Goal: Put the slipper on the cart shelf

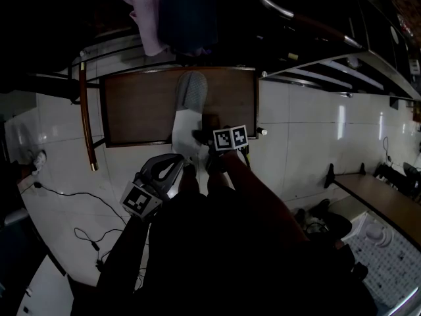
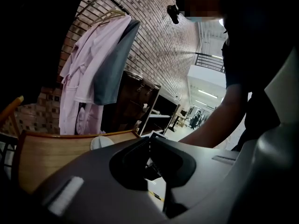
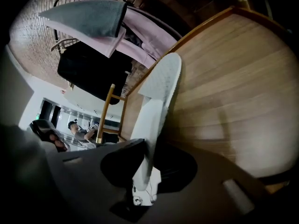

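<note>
A grey slipper (image 1: 187, 101) with a white sole lies toe-first on the brown wooden cart shelf (image 1: 138, 104), its heel reaching past the shelf's front edge. My right gripper (image 1: 201, 137) is at that heel. In the right gripper view the slipper (image 3: 159, 87) runs from between the jaws out over the shelf boards (image 3: 233, 92), and the right gripper (image 3: 148, 160) is shut on its heel end. My left gripper (image 1: 179, 163) hangs just left of the heel over the floor. In its own view the left gripper (image 2: 149, 146) has its tips together and holds nothing.
A pink robe (image 1: 141, 12) and dark clothes hang on a rack behind the cart. A wooden rail (image 1: 84, 110) stands left of the shelf. Cables (image 1: 79, 203) trail over the white tiled floor. A low bench (image 1: 375, 203) is at the right.
</note>
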`<action>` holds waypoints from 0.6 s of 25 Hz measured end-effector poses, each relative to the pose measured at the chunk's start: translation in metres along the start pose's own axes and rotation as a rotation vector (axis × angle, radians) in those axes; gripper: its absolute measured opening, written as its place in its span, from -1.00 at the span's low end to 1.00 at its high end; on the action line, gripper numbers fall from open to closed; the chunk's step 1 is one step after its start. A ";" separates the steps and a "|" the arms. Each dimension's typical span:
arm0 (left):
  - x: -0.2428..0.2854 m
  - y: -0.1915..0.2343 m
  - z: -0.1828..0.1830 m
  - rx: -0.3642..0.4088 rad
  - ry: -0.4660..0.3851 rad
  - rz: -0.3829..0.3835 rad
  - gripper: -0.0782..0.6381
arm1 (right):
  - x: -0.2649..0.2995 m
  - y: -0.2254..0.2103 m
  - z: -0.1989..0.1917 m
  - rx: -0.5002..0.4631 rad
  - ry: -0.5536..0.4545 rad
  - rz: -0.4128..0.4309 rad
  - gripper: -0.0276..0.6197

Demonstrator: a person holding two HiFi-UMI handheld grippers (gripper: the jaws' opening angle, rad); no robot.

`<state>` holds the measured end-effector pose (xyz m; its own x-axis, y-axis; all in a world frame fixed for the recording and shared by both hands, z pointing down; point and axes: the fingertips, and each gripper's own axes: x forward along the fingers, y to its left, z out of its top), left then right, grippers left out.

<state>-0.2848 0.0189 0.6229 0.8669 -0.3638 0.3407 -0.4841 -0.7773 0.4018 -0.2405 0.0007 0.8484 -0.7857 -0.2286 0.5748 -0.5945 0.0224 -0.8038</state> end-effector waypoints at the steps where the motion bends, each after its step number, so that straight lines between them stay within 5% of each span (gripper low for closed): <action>1: -0.001 0.001 0.000 0.000 0.001 0.001 -0.76 | -0.002 0.004 0.001 0.000 -0.008 0.012 -0.70; 15: -0.004 -0.017 0.030 0.070 -0.012 -0.015 -0.76 | -0.084 0.071 0.004 -0.201 -0.127 0.047 -0.73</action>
<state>-0.2760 0.0183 0.5893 0.8754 -0.3583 0.3245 -0.4623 -0.8164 0.3460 -0.2163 0.0176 0.7425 -0.7933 -0.3428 0.5031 -0.5895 0.2260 -0.7755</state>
